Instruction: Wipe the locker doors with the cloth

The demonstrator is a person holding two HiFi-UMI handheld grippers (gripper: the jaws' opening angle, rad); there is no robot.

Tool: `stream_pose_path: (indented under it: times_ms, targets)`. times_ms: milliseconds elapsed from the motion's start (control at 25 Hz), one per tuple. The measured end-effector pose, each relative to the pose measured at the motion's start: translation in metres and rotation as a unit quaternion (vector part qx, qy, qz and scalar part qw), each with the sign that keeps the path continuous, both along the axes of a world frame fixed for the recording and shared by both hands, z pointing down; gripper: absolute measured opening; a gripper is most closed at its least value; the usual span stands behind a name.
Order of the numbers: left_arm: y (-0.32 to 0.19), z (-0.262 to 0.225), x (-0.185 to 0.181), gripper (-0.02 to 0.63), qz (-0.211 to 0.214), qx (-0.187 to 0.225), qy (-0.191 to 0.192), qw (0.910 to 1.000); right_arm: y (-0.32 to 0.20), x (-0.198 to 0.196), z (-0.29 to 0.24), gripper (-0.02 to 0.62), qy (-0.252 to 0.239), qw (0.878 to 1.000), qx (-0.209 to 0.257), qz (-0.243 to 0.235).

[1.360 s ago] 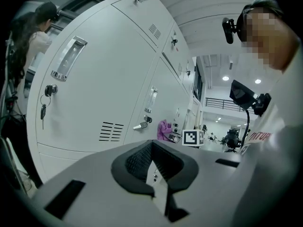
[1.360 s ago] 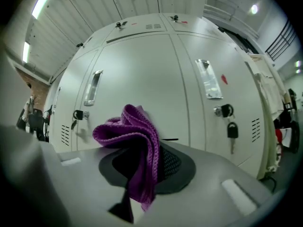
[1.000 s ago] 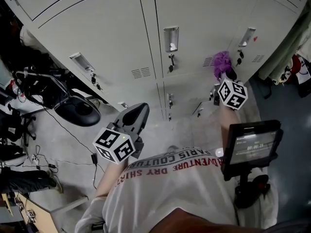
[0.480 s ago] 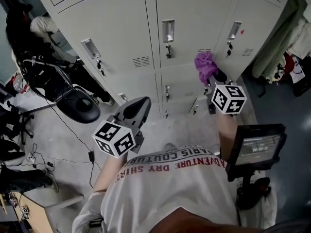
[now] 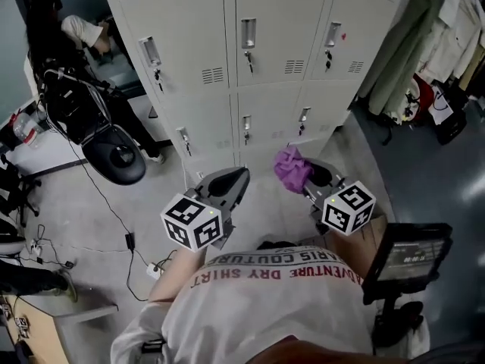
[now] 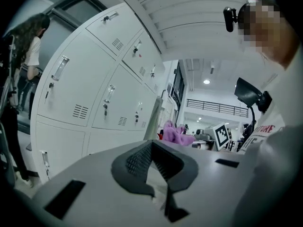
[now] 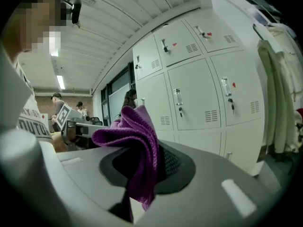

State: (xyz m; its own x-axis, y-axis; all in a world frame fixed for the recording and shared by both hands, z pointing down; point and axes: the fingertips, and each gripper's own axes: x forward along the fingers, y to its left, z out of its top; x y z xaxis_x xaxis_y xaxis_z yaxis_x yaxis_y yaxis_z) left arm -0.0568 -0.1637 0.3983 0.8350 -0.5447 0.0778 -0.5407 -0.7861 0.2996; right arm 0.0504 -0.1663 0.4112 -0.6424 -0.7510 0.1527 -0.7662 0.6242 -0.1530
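The right gripper (image 5: 309, 176) (image 7: 156, 163) pinches a crumpled purple microfibre cloth (image 5: 290, 168) (image 7: 138, 141) between its jaws, the bunched fabric standing up out of the dark pads, held low in front of the person's white printed shirt (image 5: 273, 294) and clear of the pale grey metal locker doors (image 5: 265, 21) (image 7: 199, 93). The left gripper (image 5: 227, 183) (image 6: 154, 161) hangs beside it, its jaws pressed together at the tips with nothing between them. A black office chair (image 5: 114, 161) stands left of the lockers.
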Motion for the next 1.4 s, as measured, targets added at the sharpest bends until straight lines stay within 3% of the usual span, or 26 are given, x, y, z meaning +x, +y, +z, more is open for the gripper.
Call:
stream_pose_path:
  times_ms: [160, 400, 800, 960, 1160, 1400]
  targets:
    - [0.059, -0.006, 0.027, 0.002, 0.039, 0.014, -0.019, 0.9990, 0.067, 0.006, 0.004, 0.067, 0.008, 1.000, -0.015, -0.020]
    - [0.163, -0.009, 0.051, 0.002, 0.031, 0.039, -0.041, 0.9979, 0.174, 0.022, -0.010, 0.067, 0.033, 0.998, 0.021, -0.045]
    - [0.430, 0.038, 0.155, 0.002, 0.036, 0.006, -0.029, 0.9989, 0.455, 0.130, 0.041, 0.067, -0.009, 0.999, -0.021, -0.024]
    - [0.517, 0.041, 0.180, 0.002, 0.032, 0.000, -0.035, 0.9989, 0.541, 0.158, 0.051, 0.067, -0.016, 0.999, -0.040, -0.021]
    - [0.596, 0.022, 0.189, 0.002, 0.033, 0.012, -0.052, 0.9980, 0.608, 0.171, 0.032, 0.067, -0.029, 0.999, -0.023, -0.004]
    - [0.674, 0.006, 0.169, 0.002, 0.039, 0.030, -0.061, 0.9969, 0.678, 0.151, 0.017, 0.067, -0.038, 0.999, -0.009, 0.008]
